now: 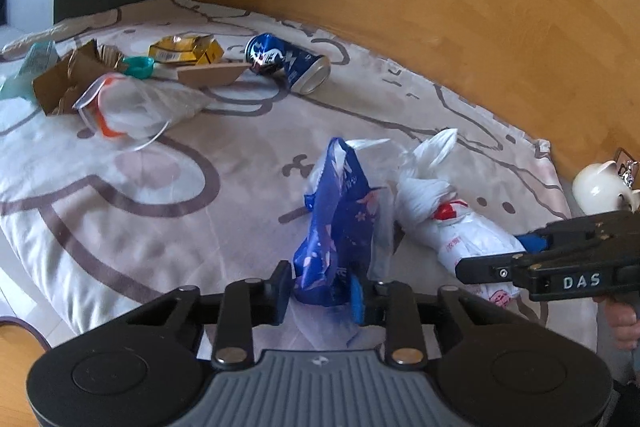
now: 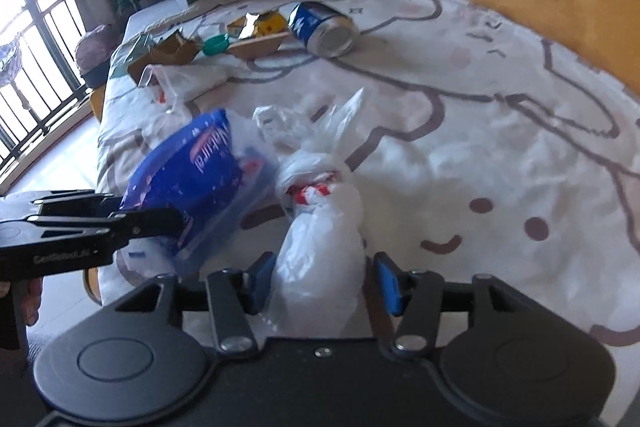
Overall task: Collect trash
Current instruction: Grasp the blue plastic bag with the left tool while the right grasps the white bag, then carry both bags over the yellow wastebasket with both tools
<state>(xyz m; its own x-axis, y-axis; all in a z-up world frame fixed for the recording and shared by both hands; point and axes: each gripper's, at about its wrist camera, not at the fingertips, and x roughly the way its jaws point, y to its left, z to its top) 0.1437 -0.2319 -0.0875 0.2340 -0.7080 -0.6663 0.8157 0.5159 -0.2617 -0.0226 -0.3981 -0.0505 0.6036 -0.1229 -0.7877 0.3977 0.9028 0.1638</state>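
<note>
while the blue bag (image 1: pixel 340 227) is pinched by the left gripper (image 1: pixel 320 291) for lifting, the white bag (image 2: pixel 320 247) is loosely straddled by the right gripper (image 2: pixel 320 283), not yet clamped.

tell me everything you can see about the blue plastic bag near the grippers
The blue plastic bag is thin, crinkled film, deep blue with pale pink flower prints and white lettering, with a clear or whitish part along one side. It stands bunched up from the patterned bed cover, handle loop topmost. The left hand-held gripper has its lower end between its pads, which look closed on it. The knotted white bag lies right beside it; whether the two touch is unclear.
</note>
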